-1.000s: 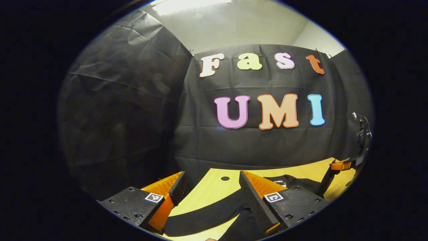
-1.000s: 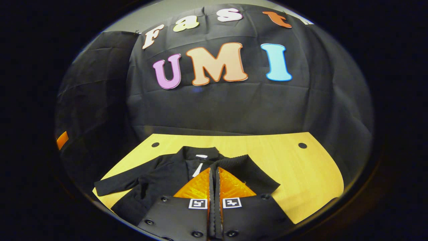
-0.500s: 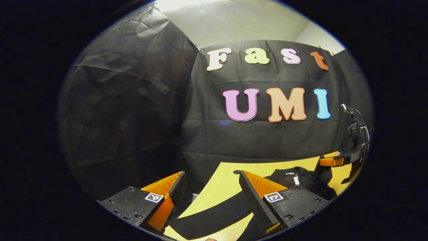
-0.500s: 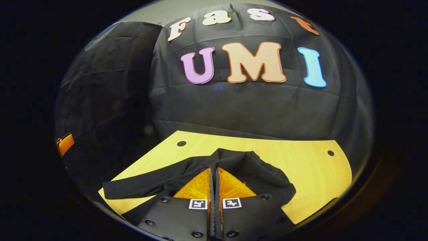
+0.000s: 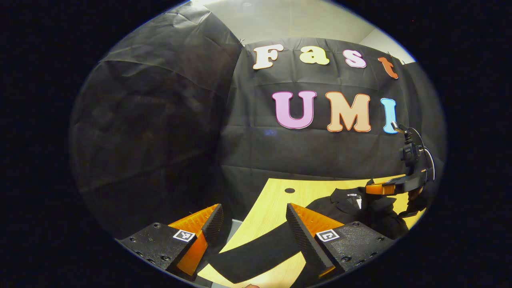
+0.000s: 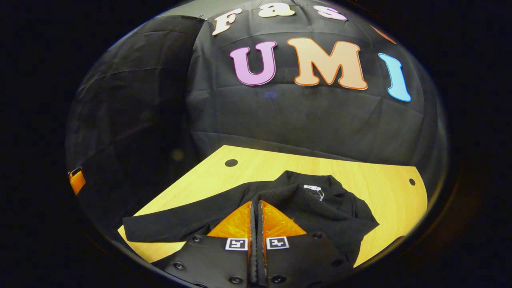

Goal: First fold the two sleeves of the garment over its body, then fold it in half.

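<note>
A black long-sleeved garment [image 6: 340, 208] lies on the yellow wooden table [image 6: 372, 180], collar and white label toward the far wall. My right gripper [image 6: 256, 203] is shut on the ribbed end of one sleeve [image 6: 286, 194], held over the garment's body. The other sleeve [image 6: 168, 227] stretches flat to the left. In the left gripper view that sleeve [image 5: 256, 253] lies under and between the fingers of my open left gripper [image 5: 253, 209], which holds nothing. Farther right there, the right gripper [image 5: 380, 189] hangs above the bunched garment [image 5: 360, 210].
The table has small round holes [image 6: 231, 163] near its far corners [image 6: 412, 181]. Black cloth walls close the booth behind and to the left. The table's left edge [image 5: 240, 230] runs beside the left gripper. An orange part of the left gripper [image 6: 76, 181] shows at far left.
The right gripper has carried the sleeve end leftward across the body, bunching the cloth and uncovering the collar label. The left gripper has shifted a little along the flat sleeve, still open.
</note>
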Demonstrator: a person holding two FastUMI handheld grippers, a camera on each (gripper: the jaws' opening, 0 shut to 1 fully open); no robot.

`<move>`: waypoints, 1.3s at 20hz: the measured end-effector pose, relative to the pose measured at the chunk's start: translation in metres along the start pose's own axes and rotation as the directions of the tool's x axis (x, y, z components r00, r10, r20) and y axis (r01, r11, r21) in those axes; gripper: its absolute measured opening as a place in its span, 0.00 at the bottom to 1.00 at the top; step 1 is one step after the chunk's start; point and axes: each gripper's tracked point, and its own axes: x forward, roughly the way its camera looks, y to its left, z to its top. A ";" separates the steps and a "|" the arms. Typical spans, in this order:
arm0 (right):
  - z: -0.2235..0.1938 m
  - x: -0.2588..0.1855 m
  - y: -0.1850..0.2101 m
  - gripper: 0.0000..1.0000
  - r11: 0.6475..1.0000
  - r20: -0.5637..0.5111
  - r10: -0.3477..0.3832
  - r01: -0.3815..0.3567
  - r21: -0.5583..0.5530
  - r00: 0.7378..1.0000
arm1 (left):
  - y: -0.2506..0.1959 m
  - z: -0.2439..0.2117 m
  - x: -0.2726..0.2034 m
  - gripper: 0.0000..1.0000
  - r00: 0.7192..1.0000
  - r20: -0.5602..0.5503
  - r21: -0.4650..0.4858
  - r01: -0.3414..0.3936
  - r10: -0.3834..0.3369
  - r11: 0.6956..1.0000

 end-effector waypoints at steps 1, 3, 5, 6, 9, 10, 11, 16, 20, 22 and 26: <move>0.001 -0.001 0.012 0.07 0.999 0.002 0.047 -0.047 0.026 0.999 | 0.002 -0.007 0.000 0.93 1.000 -0.021 -0.005 0.000 -0.001 1.000; 0.017 -0.001 0.019 0.53 0.998 0.066 0.057 -0.059 0.024 0.996 | 0.004 -0.025 0.005 0.94 0.998 -0.067 -0.007 0.004 -0.005 1.000; 0.031 -0.011 0.012 1.00 1.000 0.133 0.026 -0.025 -0.007 0.991 | 0.007 -0.042 0.011 0.94 0.995 -0.104 0.003 0.006 -0.005 1.000; 0.033 -0.016 0.009 0.99 1.000 0.146 0.019 -0.017 -0.016 0.989 | 0.009 -0.052 0.014 0.94 0.992 -0.125 0.010 0.006 -0.004 1.000; 0.030 -0.031 -0.008 0.95 0.999 0.146 -0.023 0.028 -0.030 0.989 | 0.007 -0.082 0.024 0.94 0.979 -0.203 0.054 0.026 -0.014 0.998; 0.030 -0.037 -0.016 0.98 0.998 0.151 -0.041 0.046 -0.032 0.988 | 0.006 -0.092 0.028 0.94 0.974 -0.227 0.073 0.032 -0.015 0.997; 0.029 -0.042 -0.023 0.98 0.998 0.154 -0.057 0.063 -0.031 0.986 | 0.005 -0.103 0.030 0.94 0.968 -0.252 0.085 0.040 -0.018 0.996; 0.012 -0.063 -0.053 0.98 0.990 0.131 -0.131 0.136 -0.031 0.983 | 0.005 -0.159 0.037 0.92 0.912 -0.409 0.064 0.061 -0.030 0.996; -0.002 -0.077 -0.068 0.98 0.985 0.106 -0.168 0.172 -0.027 0.980 | 0.009 -0.194 0.040 0.93 0.869 -0.494 0.004 0.040 -0.033 0.999; -0.008 -0.080 -0.074 0.95 0.983 0.095 -0.181 0.184 -0.021 0.979 | 0.015 -0.206 0.039 0.93 0.852 -0.524 -0.002 0.027 -0.024 1.000; -0.015 -0.085 -0.075 0.98 0.982 0.081 -0.187 0.189 -0.022 0.979 | 0.028 -0.222 0.034 0.93 0.826 -0.564 -0.006 -0.020 0.014 1.000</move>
